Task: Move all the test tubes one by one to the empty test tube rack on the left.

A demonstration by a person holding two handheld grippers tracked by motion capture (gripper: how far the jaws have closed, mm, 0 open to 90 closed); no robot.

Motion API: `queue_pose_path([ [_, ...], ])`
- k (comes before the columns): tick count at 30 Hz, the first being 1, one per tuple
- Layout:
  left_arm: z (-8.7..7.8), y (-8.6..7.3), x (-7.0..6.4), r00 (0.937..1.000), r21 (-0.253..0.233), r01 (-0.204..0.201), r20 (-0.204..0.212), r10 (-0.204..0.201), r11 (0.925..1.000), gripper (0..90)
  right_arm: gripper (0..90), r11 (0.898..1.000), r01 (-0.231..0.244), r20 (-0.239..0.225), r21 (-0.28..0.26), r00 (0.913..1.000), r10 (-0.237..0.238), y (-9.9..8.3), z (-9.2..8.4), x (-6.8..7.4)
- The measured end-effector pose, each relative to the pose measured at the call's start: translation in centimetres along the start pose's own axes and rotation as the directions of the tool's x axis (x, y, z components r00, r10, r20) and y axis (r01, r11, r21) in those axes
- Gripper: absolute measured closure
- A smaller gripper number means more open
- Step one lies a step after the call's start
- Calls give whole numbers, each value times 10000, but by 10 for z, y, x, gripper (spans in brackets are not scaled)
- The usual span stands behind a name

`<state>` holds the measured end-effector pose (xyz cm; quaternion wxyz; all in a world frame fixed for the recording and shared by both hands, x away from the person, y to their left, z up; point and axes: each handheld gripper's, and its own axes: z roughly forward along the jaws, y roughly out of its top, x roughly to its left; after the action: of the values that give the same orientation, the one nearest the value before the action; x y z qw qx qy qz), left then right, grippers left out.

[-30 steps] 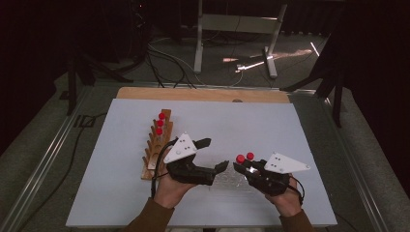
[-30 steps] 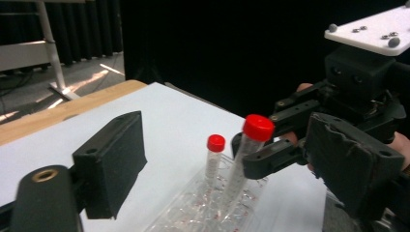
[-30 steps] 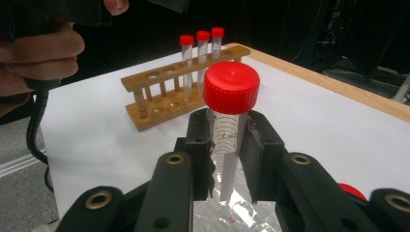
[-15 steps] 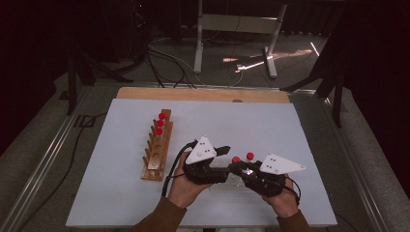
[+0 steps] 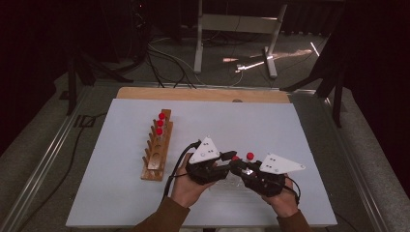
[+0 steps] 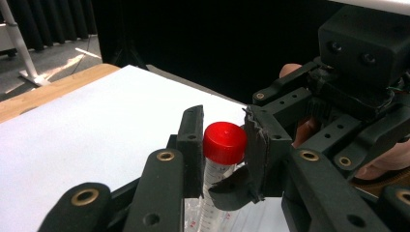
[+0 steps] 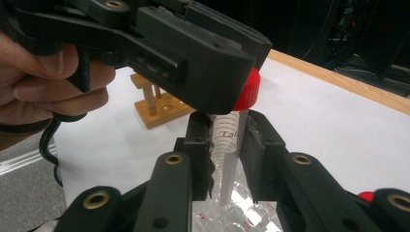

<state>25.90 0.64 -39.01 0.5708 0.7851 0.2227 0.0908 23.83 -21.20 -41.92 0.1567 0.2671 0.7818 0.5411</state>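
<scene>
While both grippers meet near the bench's (image 5: pixel 121 193) front edge, the right gripper (image 7: pixel 227 145) clamps the clear tube (image 7: pixel 231 159) by its body, upright. The left gripper (image 6: pixel 223 150) has just been closing, and its pads now press the red cap (image 6: pixel 225 142). The tube is probably light, rigid plastic, smooth and slippery; hold it at mid-body and the cap by its sides. A rack (image 5: pixel 157 154) stands to the left.

Tube (image 6: pixel 211 203) clear plastic, cap (image 6: pixel 224 142) glossy red plastic. Rack (image 5: pixel 156 149) bare wood; bench (image 5: pixel 270 125) sheet matt white. Tools matt black.
</scene>
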Motion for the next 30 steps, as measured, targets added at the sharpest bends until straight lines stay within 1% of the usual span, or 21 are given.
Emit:
queue_pose_path([
  [4,-3,1,4,9997,-198,176,-186,-179,9996,710,532,10000,-26,-23,-14,10000,26,0,0,-1],
  [7,-8,2,7,9991,-347,257,-340,-269,9991,711,419,10000,-36,93,-31,10000,36,0,0,-2],
  [10,-13,2,11,9980,-461,343,-523,-367,9983,710,321,9999,-122,289,-84,9995,124,0,0,-3],
  [13,-18,2,15,9962,-587,457,-709,-499,9972,710,233,9992,-362,497,-192,9981,372,0,-1,-6],
  [16,-23,2,19,9948,-662,494,-861,-551,9966,710,151,9978,-598,740,-280,9953,617,0,-2,-9],
  [18,-26,2,22,9933,-688,566,-964,-631,9960,710,82,9971,-698,1044,-318,9919,728,-1,-3,-10],
  [20,-29,2,25,9920,-721,614,-1057,-688,9955,710,50,9959,-829,1180,-370,9892,868,-1,-3,-12],
  [22,-32,2,27,9907,-793,658,-1141,-746,9947,710,33,9957,-855,1258,-366,9880,895,-1,-4,-13],
  [27,-39,2,34,9853,-866,798,-1439,-918,9930,709,0,9948,-945,1418,-371,9850,988,-3,-6,-17],
  [30,-45,2,38,9818,-926,867,-1611,-1008,9919,710,0,9947,-948,1476,-386,9840,995,-4,-7,-19],
])
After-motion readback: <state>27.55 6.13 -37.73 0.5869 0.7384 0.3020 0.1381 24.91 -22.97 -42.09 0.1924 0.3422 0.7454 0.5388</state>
